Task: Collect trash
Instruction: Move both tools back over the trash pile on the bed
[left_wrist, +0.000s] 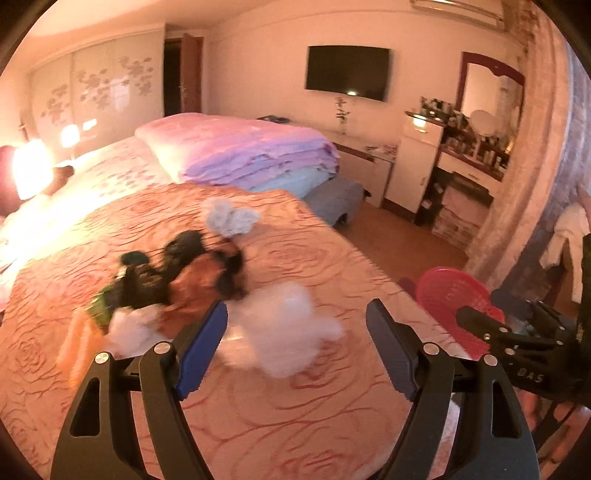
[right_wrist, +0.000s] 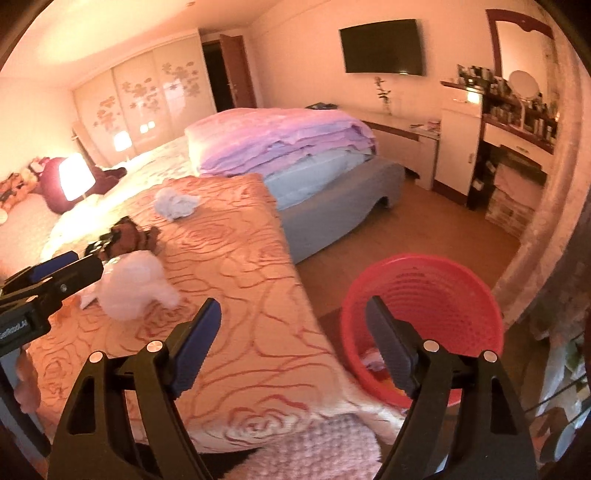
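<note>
Trash lies on the orange rose-patterned bedspread (left_wrist: 258, 424): a white crumpled bag (left_wrist: 284, 332), a dark and orange wrapper pile (left_wrist: 184, 273), a small white wad (left_wrist: 133, 325) and a pale blue crumpled tissue (left_wrist: 229, 218). My left gripper (left_wrist: 295, 332) is open, its jaws on either side of the white bag, just above it. My right gripper (right_wrist: 295, 332) is open and empty, over the bed's edge beside the red mesh basket (right_wrist: 443, 288), which holds some trash. The white bag (right_wrist: 133, 288), wrappers (right_wrist: 125, 236) and blue tissue (right_wrist: 173, 203) also show in the right wrist view.
The red basket (left_wrist: 450, 295) stands on the wooden floor (right_wrist: 424, 229) right of the bed. Folded pink and purple quilts (left_wrist: 251, 147) lie farther back. A lit lamp (right_wrist: 75, 177), a wardrobe, a wall TV (left_wrist: 347, 72) and a cluttered dresser (right_wrist: 517, 122) line the room.
</note>
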